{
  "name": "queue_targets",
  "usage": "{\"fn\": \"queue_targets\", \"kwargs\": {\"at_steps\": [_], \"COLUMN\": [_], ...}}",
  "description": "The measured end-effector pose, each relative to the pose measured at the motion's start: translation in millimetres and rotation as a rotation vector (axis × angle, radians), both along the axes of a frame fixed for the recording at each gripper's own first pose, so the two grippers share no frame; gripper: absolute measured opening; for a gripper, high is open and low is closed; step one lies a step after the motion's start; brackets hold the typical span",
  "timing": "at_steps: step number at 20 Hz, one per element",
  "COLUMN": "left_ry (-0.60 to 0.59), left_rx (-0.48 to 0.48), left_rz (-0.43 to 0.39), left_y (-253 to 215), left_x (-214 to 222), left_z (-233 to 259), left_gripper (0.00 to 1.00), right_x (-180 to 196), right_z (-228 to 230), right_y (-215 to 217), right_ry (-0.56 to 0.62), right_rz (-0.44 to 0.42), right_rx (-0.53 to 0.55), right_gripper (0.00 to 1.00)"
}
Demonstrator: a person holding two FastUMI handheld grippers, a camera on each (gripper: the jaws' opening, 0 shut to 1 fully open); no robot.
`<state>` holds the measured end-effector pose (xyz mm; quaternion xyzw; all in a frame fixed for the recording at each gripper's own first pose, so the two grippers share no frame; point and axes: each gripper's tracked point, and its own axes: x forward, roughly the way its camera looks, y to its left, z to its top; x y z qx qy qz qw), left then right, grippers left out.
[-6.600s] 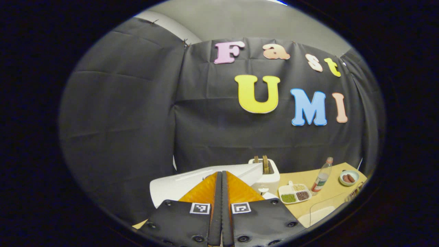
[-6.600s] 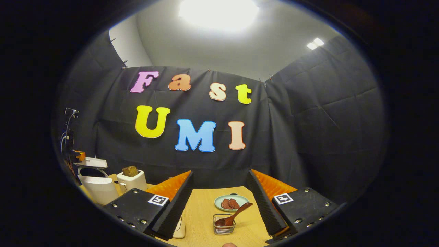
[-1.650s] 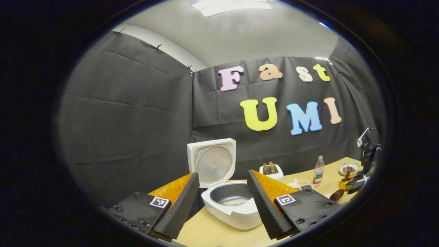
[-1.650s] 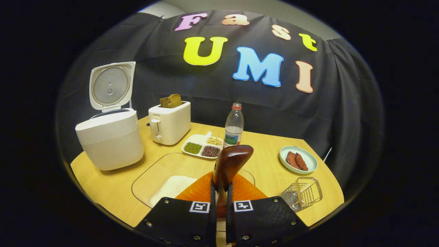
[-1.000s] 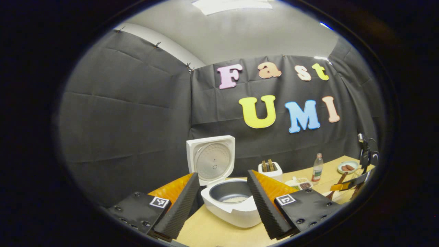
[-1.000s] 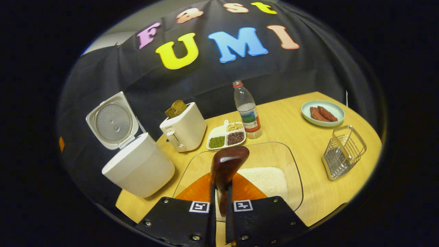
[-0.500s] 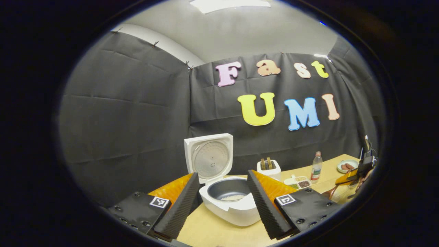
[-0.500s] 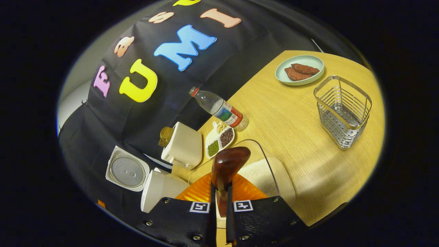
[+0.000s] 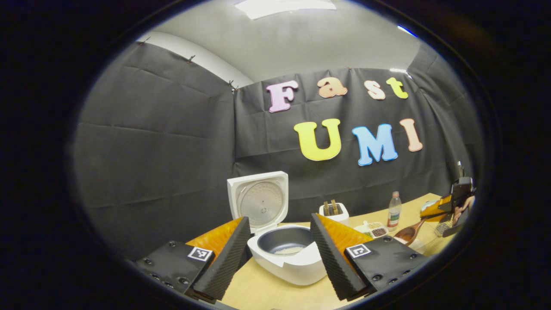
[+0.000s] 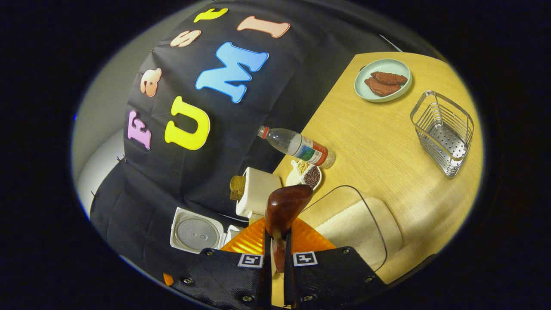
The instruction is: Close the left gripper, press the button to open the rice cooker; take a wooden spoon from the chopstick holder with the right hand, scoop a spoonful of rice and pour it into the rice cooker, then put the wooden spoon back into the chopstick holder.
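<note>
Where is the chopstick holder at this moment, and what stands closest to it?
In the right gripper view the chopstick holder, a wire basket, stands on the table at the far right, with the plate of brown pieces its nearest neighbour.

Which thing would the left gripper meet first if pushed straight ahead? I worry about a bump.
Likely the open rice cooker, framed between the left gripper's spread fingers; depth is uncertain.

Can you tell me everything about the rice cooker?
The rice cooker is white and rounded, standing on the wooden table. Its square lid is flipped up at the back, showing a silvery round plate inside. The grey inner pot holds a little white rice at the bottom. It sits ahead of the open left gripper, and nothing touches it.
</note>
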<state>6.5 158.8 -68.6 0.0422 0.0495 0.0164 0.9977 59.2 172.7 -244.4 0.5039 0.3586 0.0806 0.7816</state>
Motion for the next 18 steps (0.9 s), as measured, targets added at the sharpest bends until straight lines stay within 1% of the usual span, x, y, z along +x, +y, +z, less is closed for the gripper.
{"fn": "queue_targets", "kwargs": {"at_steps": [7,13,16,17,18], "left_ry": [0.004,0.013,0.015,0.017,0.018], "left_rx": [-0.017,-0.026,-0.035,-0.037,-0.04], "left_rz": [0.031,0.065,0.089,0.099,0.108], "left_y": [23.9,53.8,70.4,76.7,82.7], "left_x": [-1.5,-6.9,-13.4,-17.1,-19.9], "left_z": [-5.8,-13.5,-13.7,-15.5,-16.5], "left_gripper": [0.97,0.97,0.97,1.0,1.0], "right_x": [16.8,31.2,34.1,35.2,36.7], "right_z": [35.8,61.3,64.8,65.5,66.6], "right_y": [37.7,79.8,103.4,111.2,118.6], "right_ry": [-0.007,-0.038,-0.042,-0.043,-0.045], "right_rz": [-0.003,0.038,0.07,0.078,0.085], "right_rx": [0.18,0.238,0.232,0.229,0.232], "right_gripper": [0.11,0.11,0.11,0.11,0.11]}}
